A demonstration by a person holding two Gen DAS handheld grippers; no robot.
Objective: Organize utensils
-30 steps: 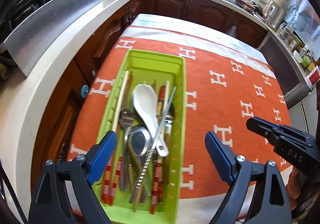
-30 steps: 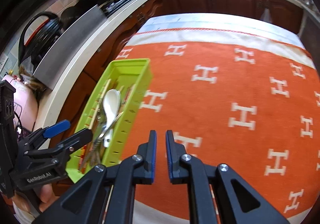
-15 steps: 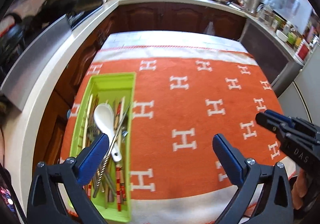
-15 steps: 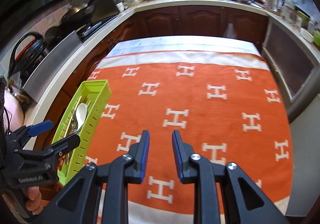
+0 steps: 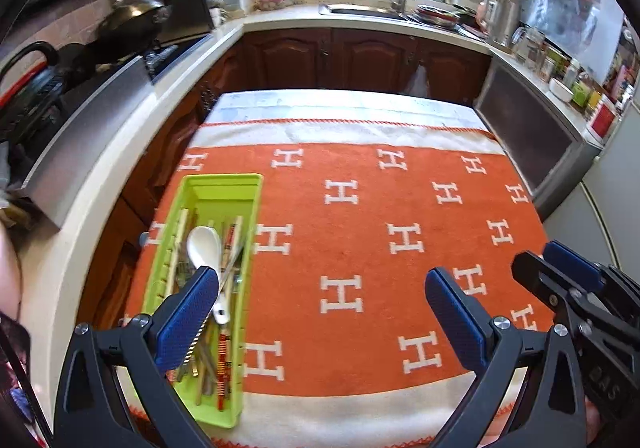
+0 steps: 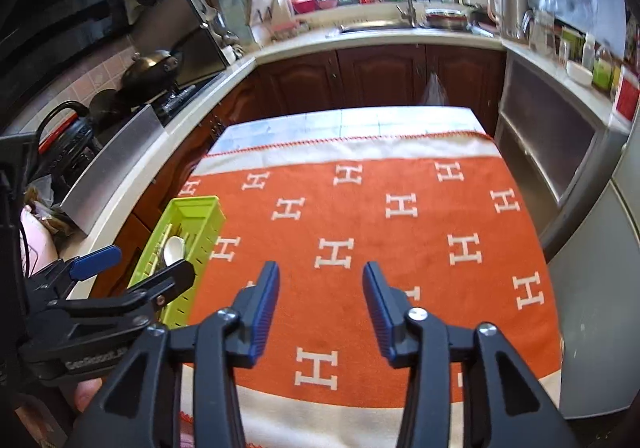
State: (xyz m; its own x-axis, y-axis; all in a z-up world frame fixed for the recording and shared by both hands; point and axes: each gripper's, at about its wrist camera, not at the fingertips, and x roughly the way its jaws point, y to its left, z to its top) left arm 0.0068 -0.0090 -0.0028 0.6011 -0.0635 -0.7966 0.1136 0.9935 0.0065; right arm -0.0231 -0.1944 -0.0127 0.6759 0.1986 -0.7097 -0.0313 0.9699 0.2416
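A lime-green utensil tray (image 5: 224, 184) sits at the left edge of the orange cloth; it also shows in the right wrist view (image 6: 200, 208). It holds a white ceramic spoon (image 5: 204, 244), red patterned chopsticks (image 5: 224, 360), pale chopsticks and several metal utensils. My left gripper (image 5: 320, 312) is open and empty, raised above the near part of the table, its left finger over the tray. My right gripper (image 6: 320, 308) is open and empty above the cloth, to the right of the tray.
The table carries an orange cloth (image 5: 380, 240) with white H marks. A white counter (image 5: 100, 184) with a steel panel runs along the left. Dark wood cabinets (image 5: 340, 56), a sink and clutter lie beyond. A grey appliance (image 6: 592, 208) stands at the right.
Both grippers have pulled up and back from the tray, so more of the kitchen shows. The right gripper has gone from shut to open. The left stays open.
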